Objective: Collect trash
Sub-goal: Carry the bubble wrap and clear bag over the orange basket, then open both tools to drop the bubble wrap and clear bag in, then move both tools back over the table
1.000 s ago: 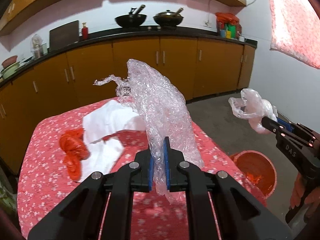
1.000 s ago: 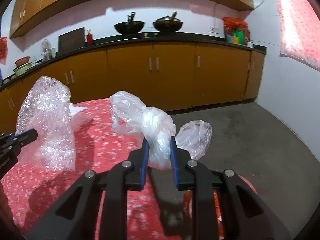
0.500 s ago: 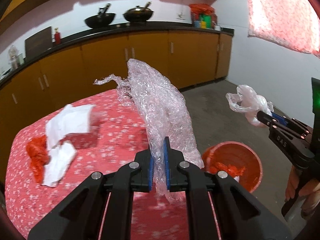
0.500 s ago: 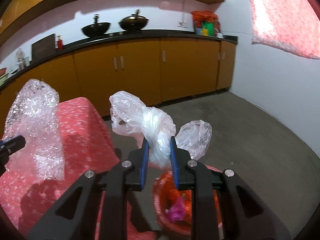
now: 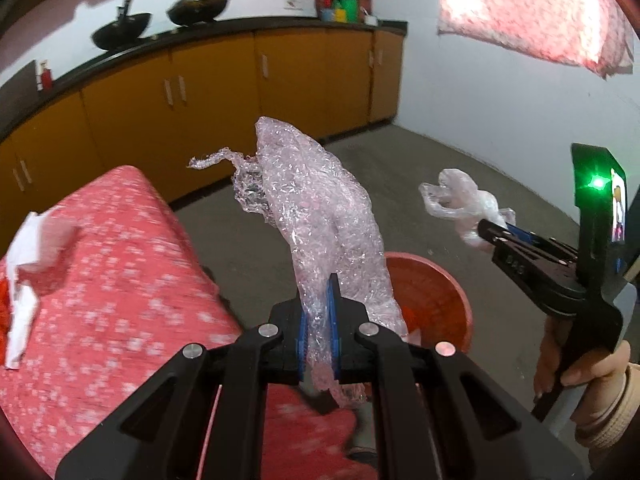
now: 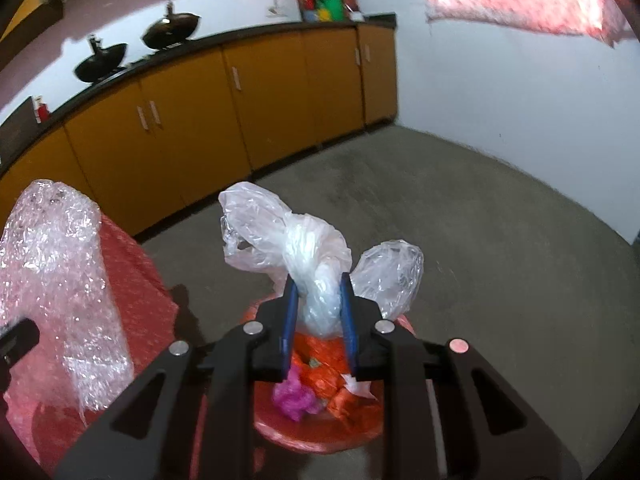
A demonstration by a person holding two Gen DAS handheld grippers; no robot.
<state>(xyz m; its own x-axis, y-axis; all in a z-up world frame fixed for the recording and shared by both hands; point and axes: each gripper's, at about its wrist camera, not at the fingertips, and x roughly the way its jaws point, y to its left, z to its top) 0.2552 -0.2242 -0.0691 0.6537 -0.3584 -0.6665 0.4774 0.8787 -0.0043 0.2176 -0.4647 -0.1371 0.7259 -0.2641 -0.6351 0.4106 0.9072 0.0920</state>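
Observation:
My left gripper (image 5: 318,308) is shut on a crumpled sheet of bubble wrap (image 5: 316,216) and holds it up over the near rim of an orange bin (image 5: 436,292) on the floor. My right gripper (image 6: 318,300) is shut on a knotted clear plastic bag (image 6: 296,248) directly above the same bin (image 6: 320,432), which holds orange, pink and white scraps. The bubble wrap also shows at the left of the right wrist view (image 6: 60,264), and the right gripper with its bag (image 5: 464,208) shows at the right of the left wrist view.
A table with a red flowered cloth (image 5: 100,288) stands left of the bin, with white paper (image 5: 28,264) and an orange scrap at its far left edge. Orange kitchen cabinets (image 5: 240,84) line the back wall. Grey floor (image 6: 480,220) lies around the bin.
Both grippers have swung right, off the table toward the bin, carrying their loads. The right gripper now hangs over the bin and the left reaches its rim.

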